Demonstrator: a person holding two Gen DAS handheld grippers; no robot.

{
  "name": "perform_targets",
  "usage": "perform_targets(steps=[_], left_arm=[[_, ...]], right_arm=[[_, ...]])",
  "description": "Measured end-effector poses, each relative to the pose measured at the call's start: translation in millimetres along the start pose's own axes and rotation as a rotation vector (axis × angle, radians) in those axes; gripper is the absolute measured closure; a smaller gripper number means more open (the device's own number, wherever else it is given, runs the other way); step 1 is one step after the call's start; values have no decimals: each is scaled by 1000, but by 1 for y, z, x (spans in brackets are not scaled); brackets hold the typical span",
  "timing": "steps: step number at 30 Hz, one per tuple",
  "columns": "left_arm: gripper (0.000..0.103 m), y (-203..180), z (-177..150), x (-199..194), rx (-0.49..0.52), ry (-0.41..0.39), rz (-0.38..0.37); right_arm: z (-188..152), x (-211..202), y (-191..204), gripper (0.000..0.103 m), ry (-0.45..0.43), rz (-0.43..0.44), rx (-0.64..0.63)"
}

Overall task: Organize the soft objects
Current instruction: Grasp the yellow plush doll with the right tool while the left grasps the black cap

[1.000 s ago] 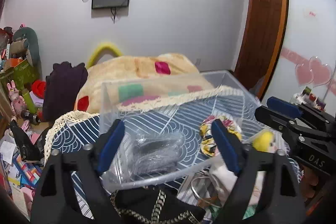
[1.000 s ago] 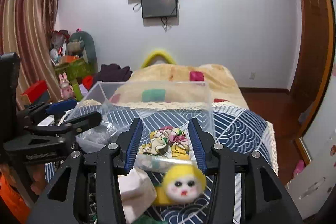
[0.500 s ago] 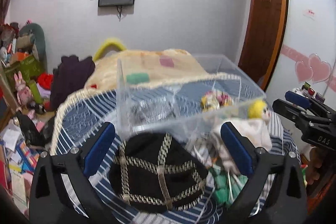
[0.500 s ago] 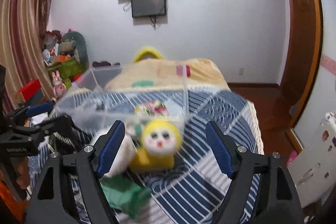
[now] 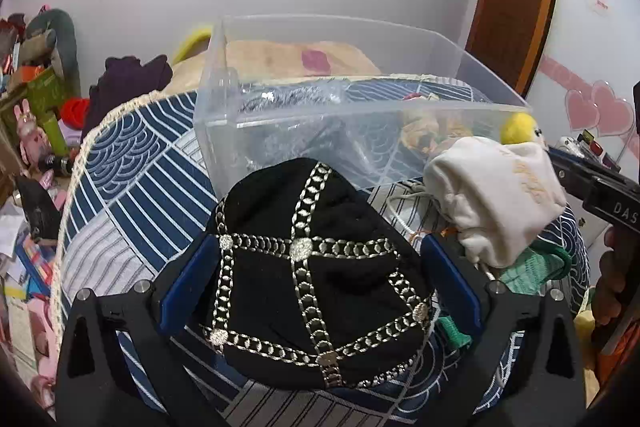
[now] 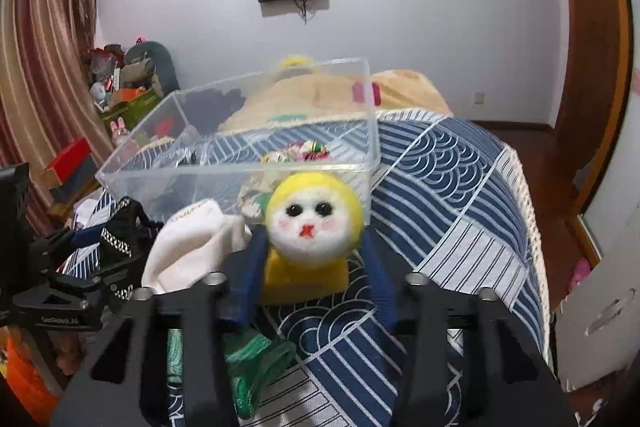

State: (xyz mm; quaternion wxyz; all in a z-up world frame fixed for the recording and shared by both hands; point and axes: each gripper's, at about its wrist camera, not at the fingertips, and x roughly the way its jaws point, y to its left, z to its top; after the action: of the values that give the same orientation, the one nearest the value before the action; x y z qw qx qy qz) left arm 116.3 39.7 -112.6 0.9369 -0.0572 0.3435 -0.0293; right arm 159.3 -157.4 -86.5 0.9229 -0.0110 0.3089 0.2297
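Straddling the black knitted cap with silver chain trim [image 5: 316,279], our left claw [image 5: 316,287] stands wide, its blue pads either side of the crown, so that one squeeze gathers the soft fabric. Our right claw [image 6: 316,263] sits narrower around the yellow felt doll with a white face [image 6: 312,223]; we cannot tell whether the pads press it. Just ahead of both claws waits the clear plastic box [image 5: 360,115], open-topped on the blue wave-patterned worktop [image 6: 448,195], close for short drops.

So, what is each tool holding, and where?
Neither visibly grips: left tool straddles black chain-trimmed hat at its sides; right tool straddles yellow felt doll at its body.
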Motion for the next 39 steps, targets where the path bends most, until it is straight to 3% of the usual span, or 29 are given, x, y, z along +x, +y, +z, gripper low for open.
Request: perform_targets(steps=[2, 4, 8, 10, 13, 22, 25, 39], left_arm=[[4, 0, -1, -2, 2, -15, -9], [22, 1, -4, -7, 11, -32, -11], [44, 0, -10, -10, 36, -28, 6], [67, -1, -13, -13, 48, -36, 16], [81, -2, -16, -21, 47, -53, -1], [86, -10, -1, -63, 68, -177, -9], [86, -11, 8, -76, 74, -234, 29], [86, -4, 71, -89, 42, -352, 26]], right_arm=[[-1, -3, 2, 63, -12, -6, -6], [0, -6, 2, 63, -24, -7, -4], [1, -13, 3, 63, -43, -14, -1], [2, -15, 3, 63, -50, -17, -1], [5, -21, 3, 64, -67, -13, -4], [15, -45, 9, 65, -155, -14, -34], [20, -47, 11, 65, -171, -11, -41], [51, -38, 30, 65, -222, -23, -117]])
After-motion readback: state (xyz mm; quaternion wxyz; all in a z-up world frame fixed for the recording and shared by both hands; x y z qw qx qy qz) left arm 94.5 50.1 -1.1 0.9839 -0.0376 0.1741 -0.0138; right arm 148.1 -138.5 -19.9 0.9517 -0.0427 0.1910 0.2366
